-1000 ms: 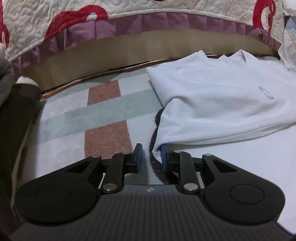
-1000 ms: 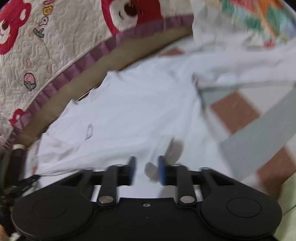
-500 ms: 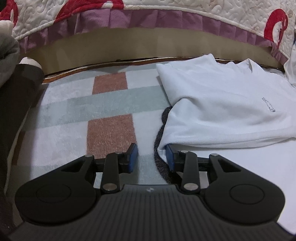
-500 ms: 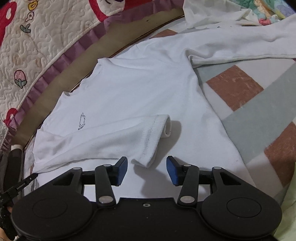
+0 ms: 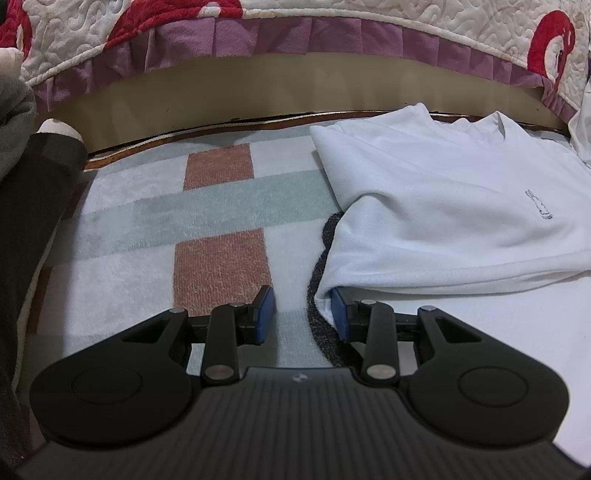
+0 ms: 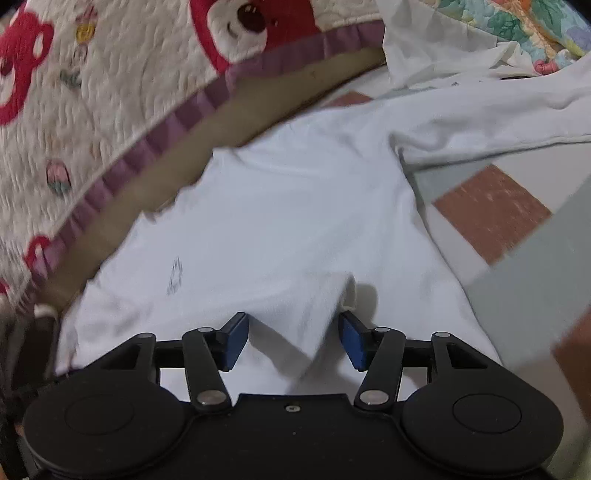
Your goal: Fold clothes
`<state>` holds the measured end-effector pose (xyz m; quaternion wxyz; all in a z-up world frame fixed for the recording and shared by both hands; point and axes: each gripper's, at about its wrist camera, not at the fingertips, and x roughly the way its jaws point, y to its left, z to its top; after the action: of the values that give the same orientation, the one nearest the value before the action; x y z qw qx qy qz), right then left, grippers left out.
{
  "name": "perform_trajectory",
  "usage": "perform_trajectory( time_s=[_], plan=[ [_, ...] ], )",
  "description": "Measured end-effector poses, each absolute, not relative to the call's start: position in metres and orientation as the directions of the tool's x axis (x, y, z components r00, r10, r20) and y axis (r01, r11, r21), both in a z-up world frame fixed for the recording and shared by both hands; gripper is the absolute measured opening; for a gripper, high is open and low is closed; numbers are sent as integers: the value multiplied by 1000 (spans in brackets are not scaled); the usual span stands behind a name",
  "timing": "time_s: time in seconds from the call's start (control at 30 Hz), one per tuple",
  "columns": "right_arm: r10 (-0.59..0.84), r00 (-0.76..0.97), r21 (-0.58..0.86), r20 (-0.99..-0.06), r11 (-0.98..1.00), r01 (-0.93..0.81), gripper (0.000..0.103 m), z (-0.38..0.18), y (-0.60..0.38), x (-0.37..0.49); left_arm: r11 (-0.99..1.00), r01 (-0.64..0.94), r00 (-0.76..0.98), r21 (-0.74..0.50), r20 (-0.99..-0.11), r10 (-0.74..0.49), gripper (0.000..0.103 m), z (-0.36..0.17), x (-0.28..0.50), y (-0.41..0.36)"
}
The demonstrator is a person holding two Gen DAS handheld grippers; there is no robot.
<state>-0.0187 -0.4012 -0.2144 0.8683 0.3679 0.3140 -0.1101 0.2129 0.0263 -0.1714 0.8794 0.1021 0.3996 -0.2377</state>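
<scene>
1. A white shirt (image 5: pixel 443 206) lies flat on a checked rug (image 5: pixel 207 221), its collar toward a bed base draped with a quilt (image 5: pixel 332 14) that has red figures and a purple frill.
2. The left gripper (image 5: pixel 302 314) sits low over the rug at the shirt's left edge, jaws spread and holding nothing.
3. Its right pad (image 5: pixel 339 314) touches the corner of the folded-in cloth; its left pad (image 5: pixel 265 310) stands clear over a brown square of the rug.
4. A dark grey patch of the rug (image 5: pixel 317 317) shows beside that corner.
5. A small dark logo (image 5: pixel 539 205) marks the shirt's chest.
6. The right gripper (image 6: pixel 293 341) hovers above the shirt body, jaws wide apart and gripping nothing.
7. The cuff (image 6: pixel 317 317) of the folded sleeve lies between its pads, free of both.
8. The other sleeve (image 6: pixel 498 118) stretches out to the right over the rug, toward crumpled white cloth (image 6: pixel 424 44) and floral bedding (image 6: pixel 517 22).
9. The right view is blurred.
</scene>
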Motion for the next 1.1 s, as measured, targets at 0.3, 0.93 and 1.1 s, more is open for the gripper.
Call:
perform_trajectory(
  time_s=[0.3,0.93,1.1],
  plan=[
    [136,919,445,-369,894,46,6,-116,-385,-32,843,536,600,54,-726,-335,25,-168,196,22],
    [222,797,746,-562,552,373,50,-227,-444,-28,846,532,557,-47,-733,-391,31,-144,195,17],
    [116,889,700,-443,664,262,8,-208,-434,-11,843,535,536,-62,-747,-395,31,-154,198,8]
  ],
)
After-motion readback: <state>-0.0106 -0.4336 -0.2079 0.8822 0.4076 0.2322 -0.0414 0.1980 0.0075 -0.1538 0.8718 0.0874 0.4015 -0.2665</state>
